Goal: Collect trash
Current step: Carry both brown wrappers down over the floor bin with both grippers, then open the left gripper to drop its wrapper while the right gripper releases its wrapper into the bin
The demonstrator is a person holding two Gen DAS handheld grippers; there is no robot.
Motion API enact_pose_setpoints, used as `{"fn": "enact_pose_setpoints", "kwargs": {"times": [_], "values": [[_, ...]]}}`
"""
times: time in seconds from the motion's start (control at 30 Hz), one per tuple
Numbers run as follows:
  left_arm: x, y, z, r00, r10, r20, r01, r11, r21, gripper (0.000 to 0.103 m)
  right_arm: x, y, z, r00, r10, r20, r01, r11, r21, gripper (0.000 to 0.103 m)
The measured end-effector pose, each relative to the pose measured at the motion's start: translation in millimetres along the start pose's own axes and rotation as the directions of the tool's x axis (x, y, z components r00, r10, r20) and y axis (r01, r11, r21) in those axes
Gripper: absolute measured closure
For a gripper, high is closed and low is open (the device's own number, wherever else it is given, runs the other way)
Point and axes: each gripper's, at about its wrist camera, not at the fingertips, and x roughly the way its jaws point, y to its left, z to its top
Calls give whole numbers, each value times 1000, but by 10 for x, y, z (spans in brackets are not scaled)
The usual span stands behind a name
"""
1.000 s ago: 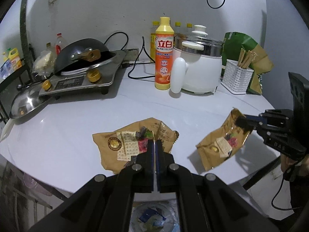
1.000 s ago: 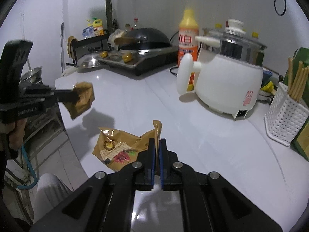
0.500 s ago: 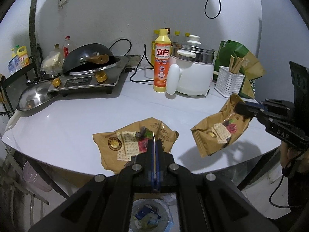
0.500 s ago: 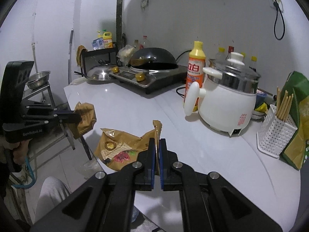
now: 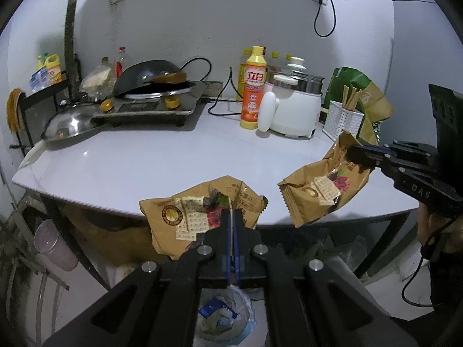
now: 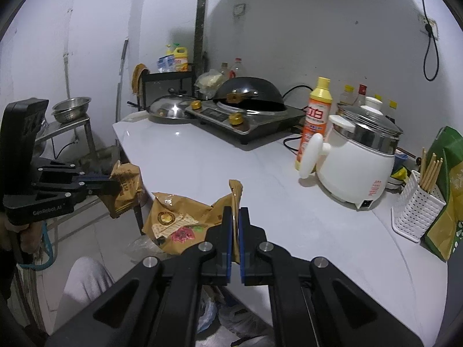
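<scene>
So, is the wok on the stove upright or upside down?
Upside down: the wok rests on the stove dome-side up, its rim down.

I count two brown snack wrappers [image 5: 202,217] [image 5: 321,185], one in each of my two tongs [image 5: 231,217] [image 6: 235,217]. On the table [image 5: 144,162] I see one orange detergent bottle [image 5: 254,92], one white cooker pot [image 5: 295,110], one white basket [image 5: 343,123] of sticks, one stove [image 5: 150,107] with one black wok [image 5: 150,73], and one steel lid [image 5: 68,123]. Below there is one trash bin [image 5: 222,315].
</scene>
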Motion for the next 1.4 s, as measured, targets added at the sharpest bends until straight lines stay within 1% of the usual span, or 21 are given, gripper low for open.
{"fn": "enact_pose_setpoints", "kwargs": {"times": [0.2,0.4,0.57,0.73,0.93,1.17,1.27,1.4], "values": [[-83,117,-305,1000,26,-14,-27,999,-29,102,34,269,-115,999,25,-22,-26,999,-28,100],[-37,234,-673,997,60,-53,-64,996,-59,102,135,532,-278,997,54,-56,-57,997,-56,100],[49,357,-995,994,58,-94,-68,992,-109,102,244,751,-423,993,71,-92,-79,993,-83,100],[154,461,-1225,991,50,-124,-68,987,-147,102,385,939,-614,988,87,-130,-101,990,-99,100],[326,582,-1487,986,42,-163,-73,980,-186,102,635,1133,-843,975,104,-198,-130,984,-123,100],[637,685,-1776,975,9,-221,-62,969,-238,102,967,1232,-1092,955,111,-275,-150,981,-124,100],[828,696,-1879,967,-8,-253,-57,967,-249,102,1129,1231,-1237,945,105,-311,-149,981,-123,100],[1154,693,-2014,952,-35,-304,-52,961,-273,102,1385,1159,-1435,928,93,-360,-143,983,-113,100]]}}
